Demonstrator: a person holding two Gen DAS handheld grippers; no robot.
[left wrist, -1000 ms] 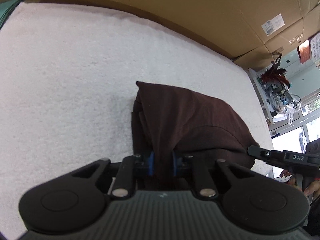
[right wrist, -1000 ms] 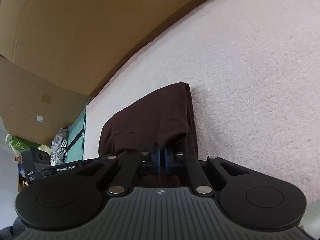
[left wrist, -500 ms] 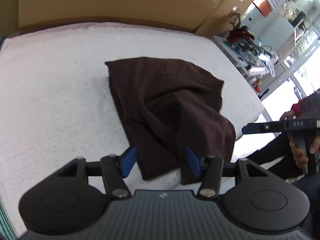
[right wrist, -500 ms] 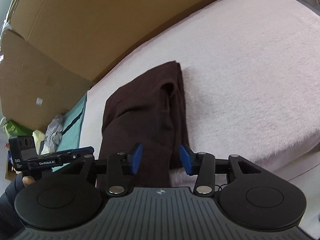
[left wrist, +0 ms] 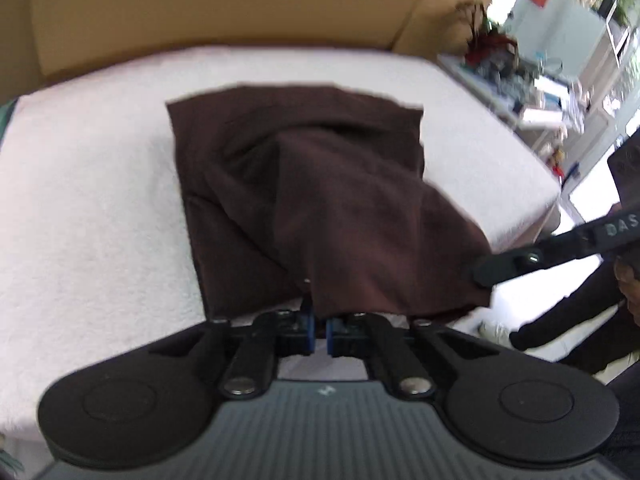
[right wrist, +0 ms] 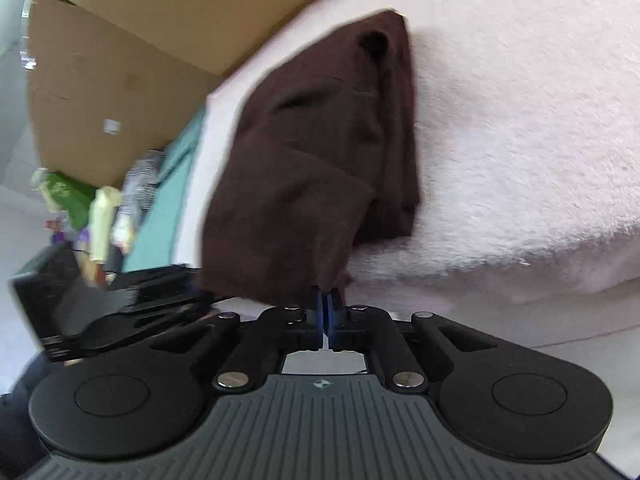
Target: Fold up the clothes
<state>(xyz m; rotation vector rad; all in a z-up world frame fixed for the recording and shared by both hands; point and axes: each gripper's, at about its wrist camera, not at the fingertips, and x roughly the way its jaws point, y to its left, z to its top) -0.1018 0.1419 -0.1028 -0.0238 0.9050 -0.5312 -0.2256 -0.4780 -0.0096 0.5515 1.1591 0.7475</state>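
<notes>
Close wrist views, shared garment [left wrist: 328, 184]

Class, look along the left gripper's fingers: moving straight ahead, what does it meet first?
The brown garment, whose near edge the left gripper already pinches; beyond it probably the white blanket.

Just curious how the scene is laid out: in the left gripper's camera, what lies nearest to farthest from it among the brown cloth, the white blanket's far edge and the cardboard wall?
1. Brown cloth, clamped in the left gripper.
2. White blanket, far edge beyond the cloth.
3. Cardboard wall, behind.

left gripper [left wrist: 319, 330] jaws clamped on brown garment [left wrist: 320, 196] | white blanket [left wrist: 88, 208]
</notes>
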